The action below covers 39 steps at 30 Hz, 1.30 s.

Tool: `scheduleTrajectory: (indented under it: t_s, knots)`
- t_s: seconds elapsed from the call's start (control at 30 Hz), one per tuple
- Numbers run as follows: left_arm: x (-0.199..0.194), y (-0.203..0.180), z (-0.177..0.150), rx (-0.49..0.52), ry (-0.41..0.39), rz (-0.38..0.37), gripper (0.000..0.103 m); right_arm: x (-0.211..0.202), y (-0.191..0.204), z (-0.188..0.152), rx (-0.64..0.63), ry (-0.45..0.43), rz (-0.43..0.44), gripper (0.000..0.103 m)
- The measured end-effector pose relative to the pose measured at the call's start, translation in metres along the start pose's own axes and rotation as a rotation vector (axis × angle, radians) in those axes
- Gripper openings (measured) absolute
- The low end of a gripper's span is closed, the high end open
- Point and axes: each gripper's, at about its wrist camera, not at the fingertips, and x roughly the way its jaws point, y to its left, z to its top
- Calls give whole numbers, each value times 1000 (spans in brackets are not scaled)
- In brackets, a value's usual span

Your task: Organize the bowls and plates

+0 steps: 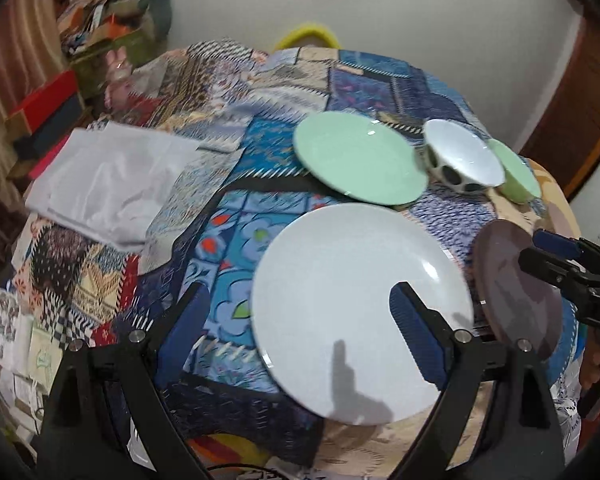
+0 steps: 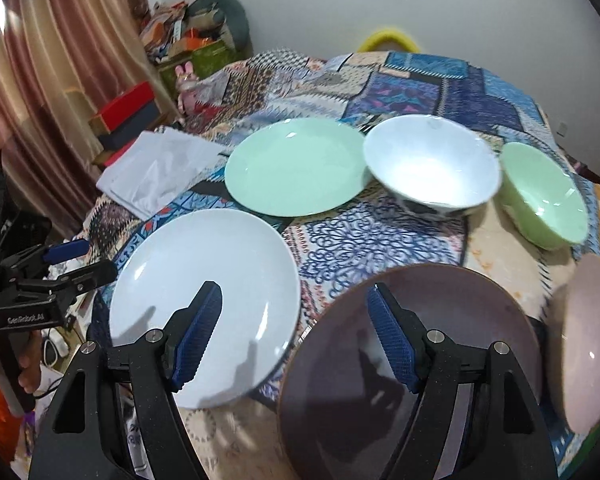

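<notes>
Landmark: white plate [image 2: 204,300], flat on the patchwork cloth [image 2: 380,232] at the near edge of the table.

- Green plate [image 2: 292,166]: just beyond the white plate, rims nearly meeting.
- White bowl [image 2: 430,160], black-spotted outside: beyond and right of the white plate, beside the green plate.
- Green bowl [image 2: 542,194]: farther right again.
- Brown plate [image 2: 408,360]: immediately right of the white plate.
- Pink bowl [image 2: 588,344]: right of the brown plate, partly out of frame.
- Folded white cloth [image 1: 108,180]: left of the white plate, apart.

Left gripper [image 1: 300,320]: jaws spread wide, empty, over the white plate's near left rim. Right gripper [image 2: 296,332]: jaws spread, empty, straddling the gap between white and brown plates.

Handling, by judgement: all pieces look glazed, rigid, slick, breakable. Plates lie flush, so pinch at the raised rim; bowls at the wall.
</notes>
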Motion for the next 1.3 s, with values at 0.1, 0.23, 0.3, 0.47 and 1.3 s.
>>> scheduleTrajectory:
  t_s: [0.1,0.23,0.3,0.47,1.3]
  knots:
    - [7,10,-5,-11,17,6,91,16,3,4,-12,40,18,55]
    - [16,19,-10,-26,44,1,82,32,2,6,-13,79,33,43]
    - [20,23,-12,-31,57,-5,70,37,1,7,-6,96,39,39]
    - [31,28,-19,-48,102,-34,49,47,0,8,-5,131,47,28]
    - [40,44,-32,-108,173,-85,22,53,14,-6,13,188,77,22]
